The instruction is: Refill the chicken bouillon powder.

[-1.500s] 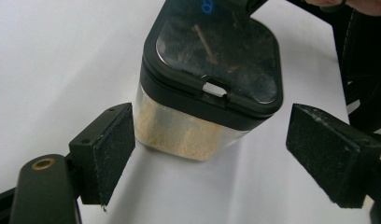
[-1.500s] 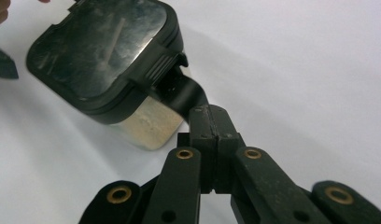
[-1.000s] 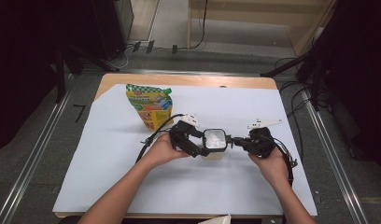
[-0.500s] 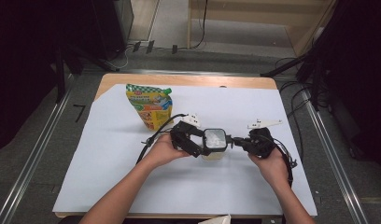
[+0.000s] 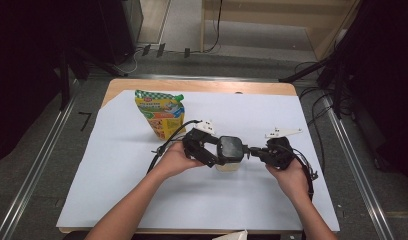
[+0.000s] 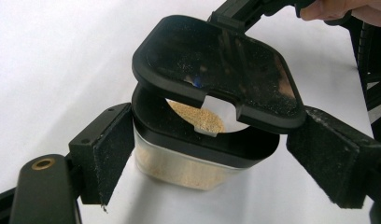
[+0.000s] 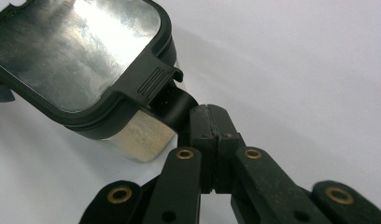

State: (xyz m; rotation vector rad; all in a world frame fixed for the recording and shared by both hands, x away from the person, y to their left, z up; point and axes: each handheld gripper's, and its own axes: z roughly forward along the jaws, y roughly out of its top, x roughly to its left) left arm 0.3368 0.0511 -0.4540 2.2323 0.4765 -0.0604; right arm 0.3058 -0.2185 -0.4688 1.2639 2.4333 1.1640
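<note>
Jar (image 5: 228,161) sits mid-table on the white sheet, little changed over the last second. Left gripper (image 6: 212,158) brackets its body, jaws spread, pads just off it. Right gripper (image 7: 209,122), clenched on the lid's tab, holds the lid (image 6: 216,70) tilted up, so opening is underway.

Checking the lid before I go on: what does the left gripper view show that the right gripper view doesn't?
Left gripper view: the lid raised above the container, pale granules inside the opening, and the left hand-held gripper with a jaw on each side of the container. Right gripper view: the right hand-held gripper shut on the lid's black tab, and the lid's shiny top. Both: the lid, the container's clear body and the white table cover.
</note>
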